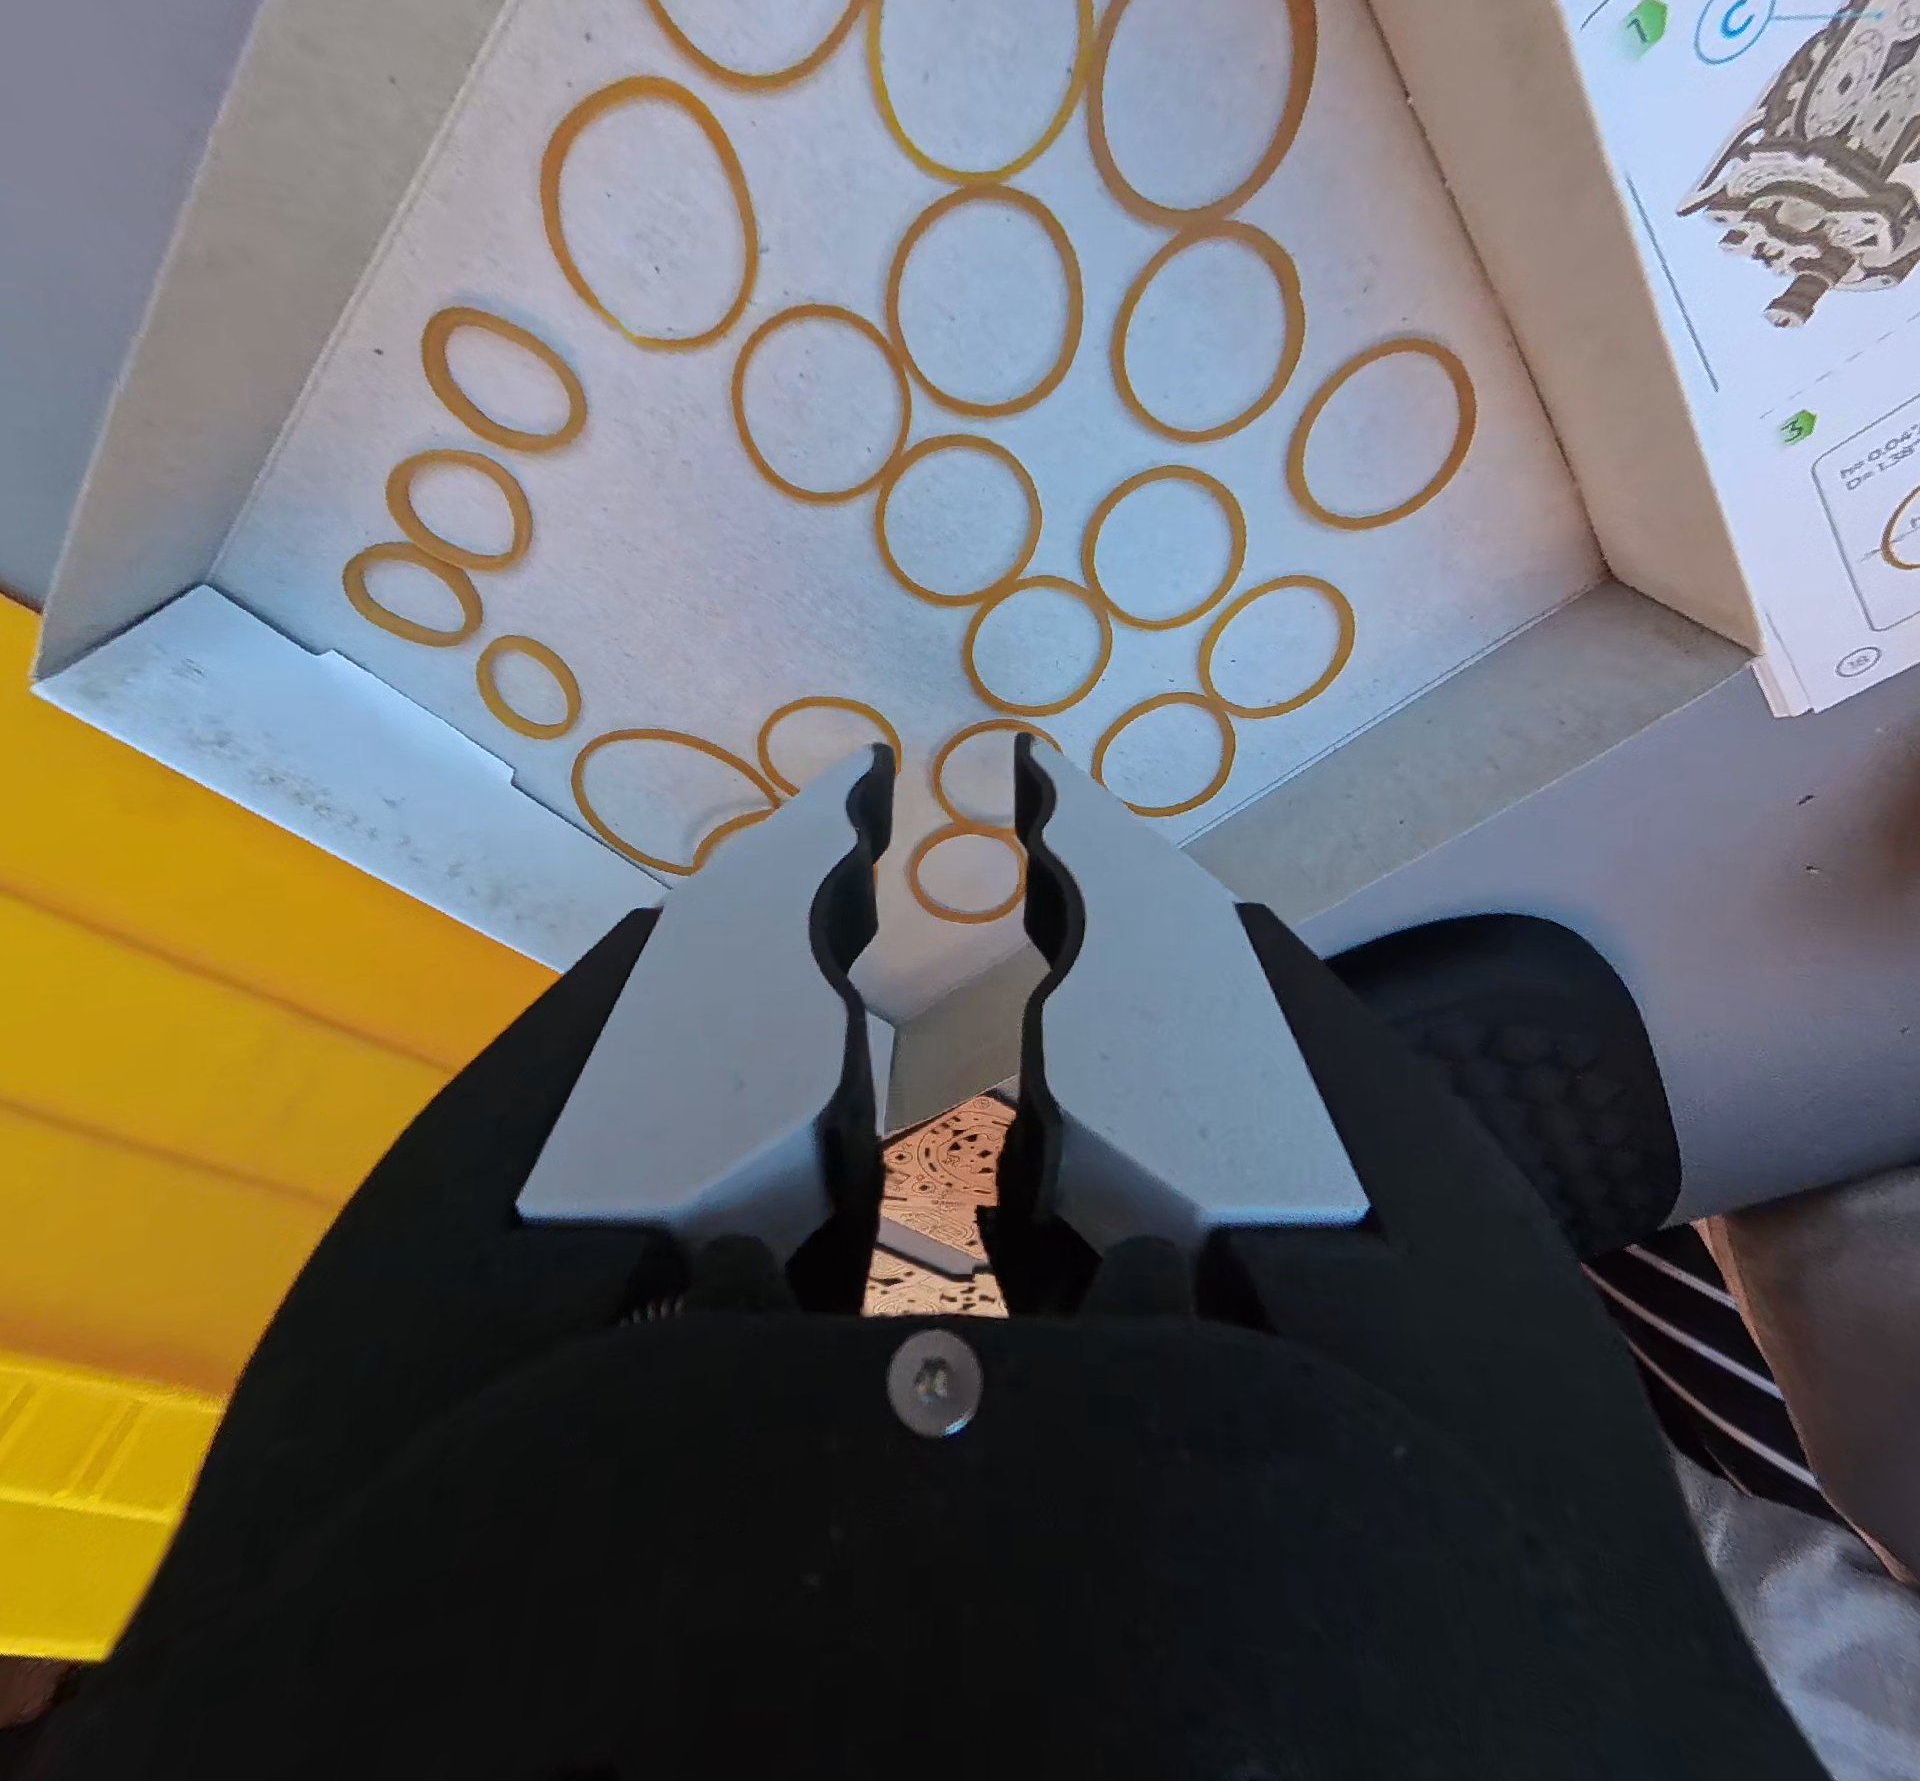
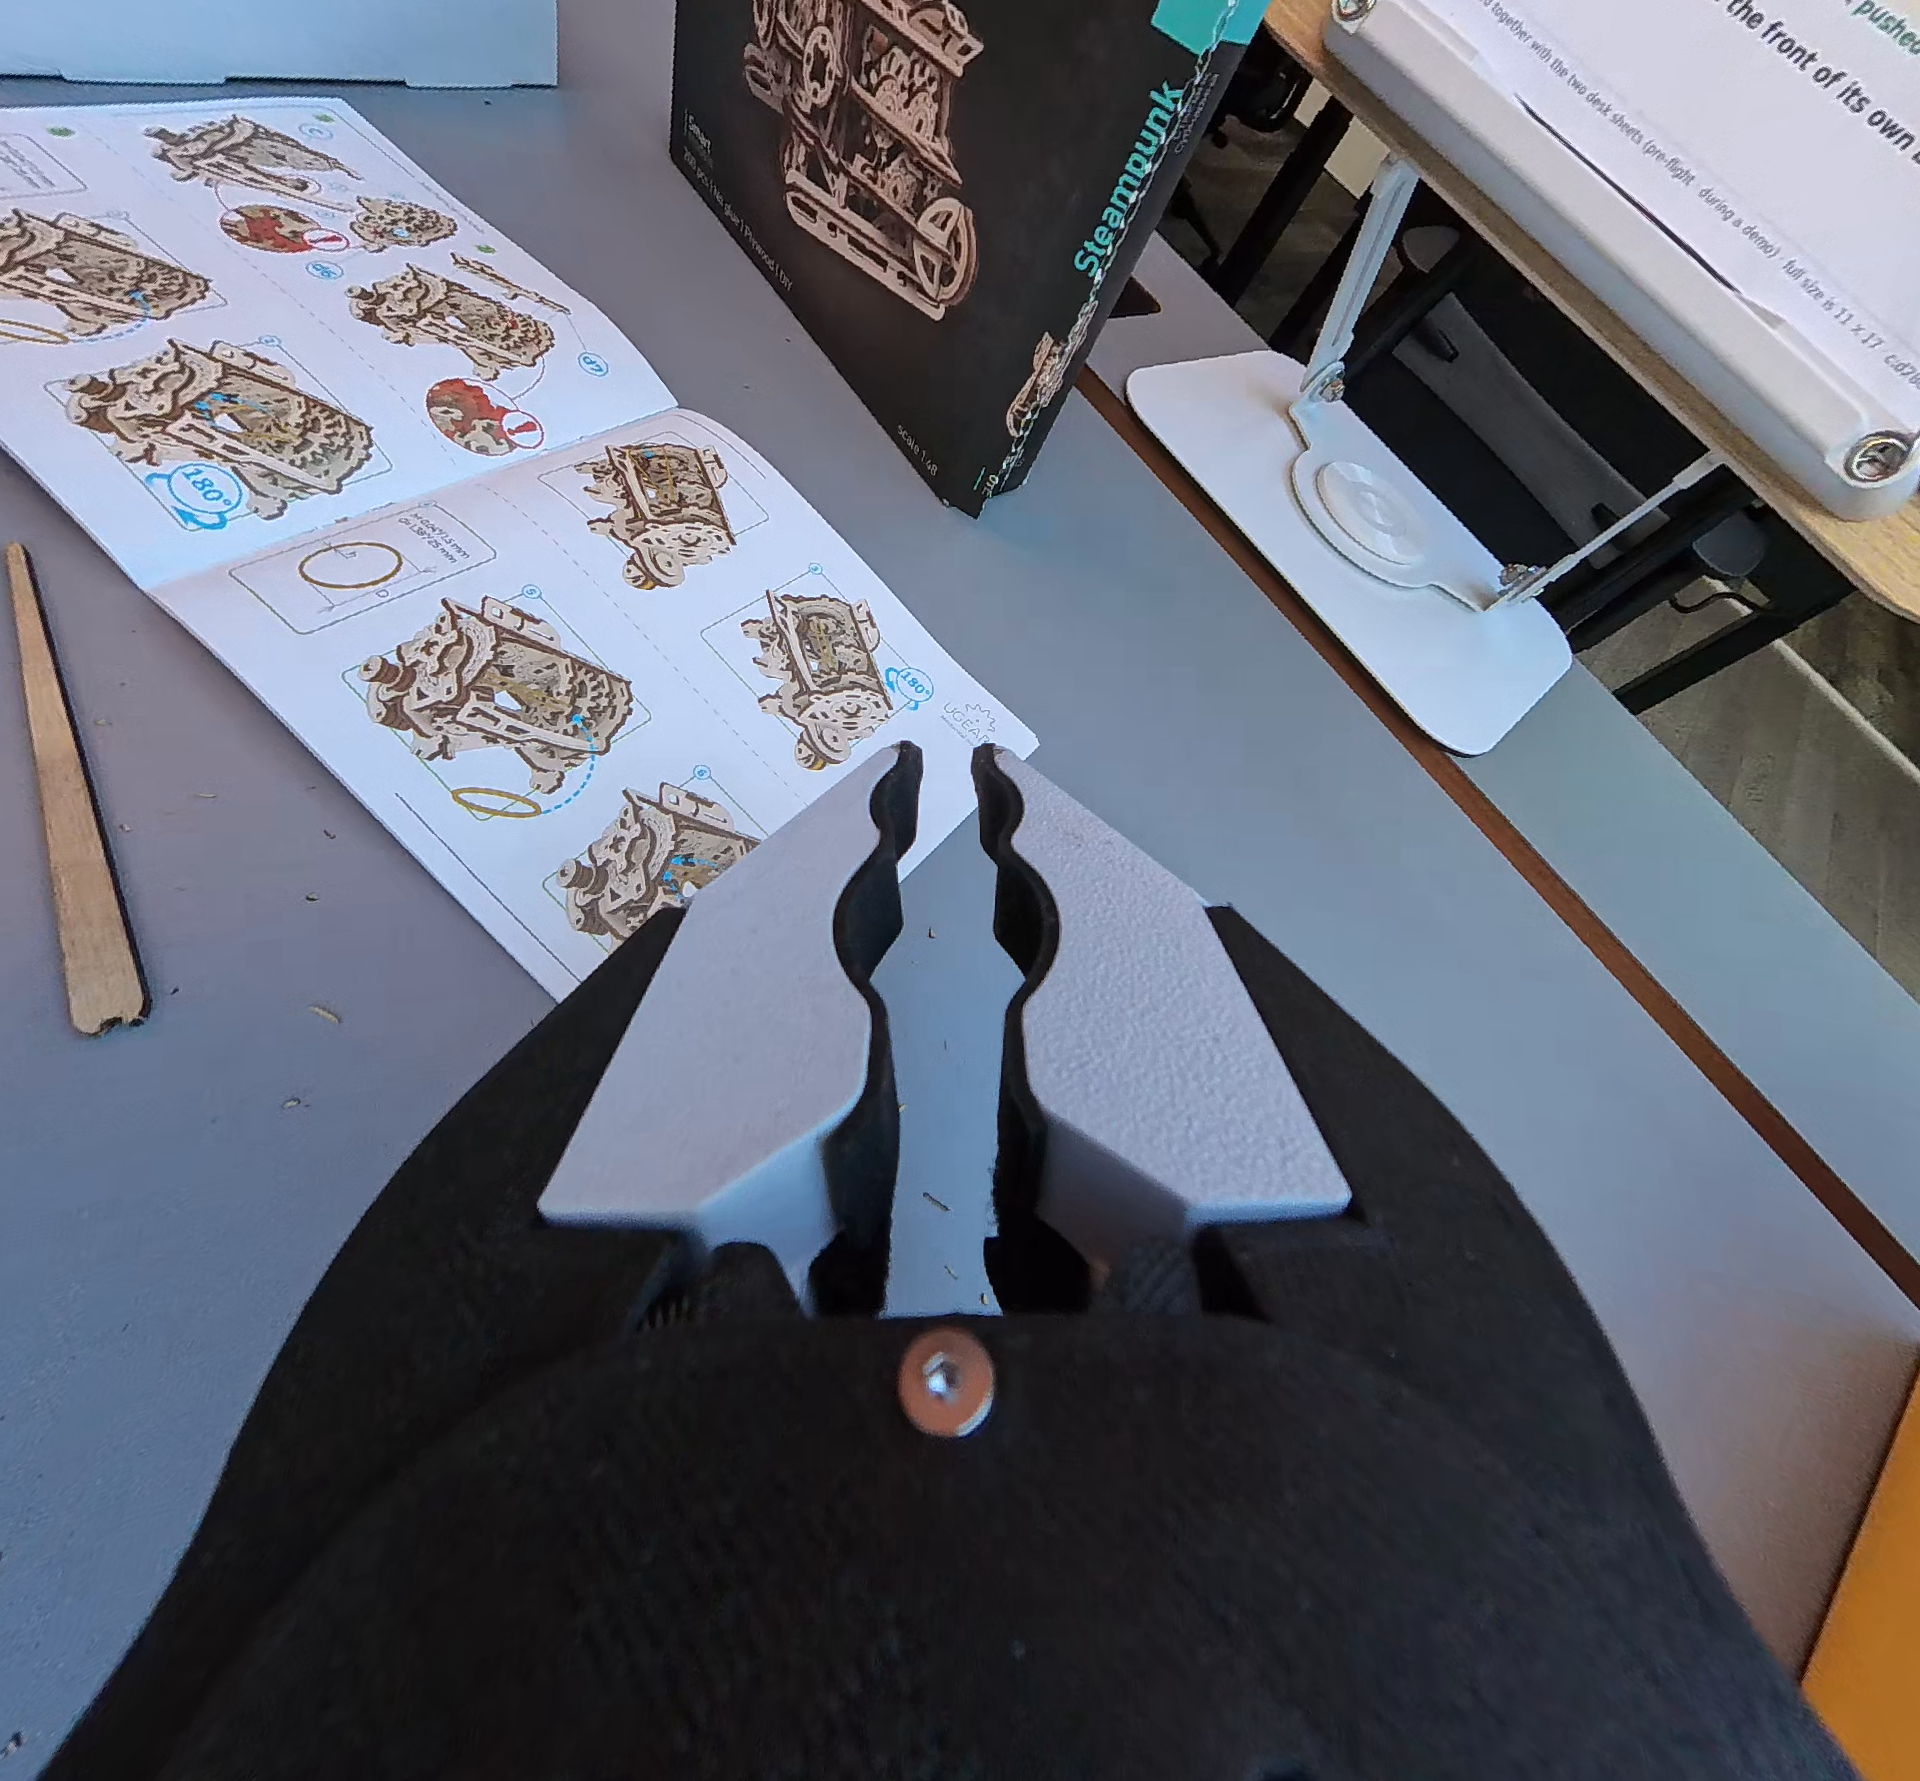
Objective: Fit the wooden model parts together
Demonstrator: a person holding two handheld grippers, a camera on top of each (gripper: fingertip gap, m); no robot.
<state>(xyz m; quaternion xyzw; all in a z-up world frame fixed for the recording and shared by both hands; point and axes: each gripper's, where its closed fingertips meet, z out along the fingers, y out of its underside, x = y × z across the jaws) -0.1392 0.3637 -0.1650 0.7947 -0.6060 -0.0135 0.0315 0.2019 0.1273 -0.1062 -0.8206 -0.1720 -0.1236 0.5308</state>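
Wooden stick [image 2: 71, 786] flat on table, long axis pointing away

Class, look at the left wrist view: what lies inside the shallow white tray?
Inside the white tray lie many loose yellow rubber bands. The left gripper fingers cover parts of the nearest bands.

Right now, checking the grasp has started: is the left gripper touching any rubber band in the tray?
Cannot tell. In the left wrist view the left gripper is open over a rubber band, which shows between its fingertips; height is unclear.
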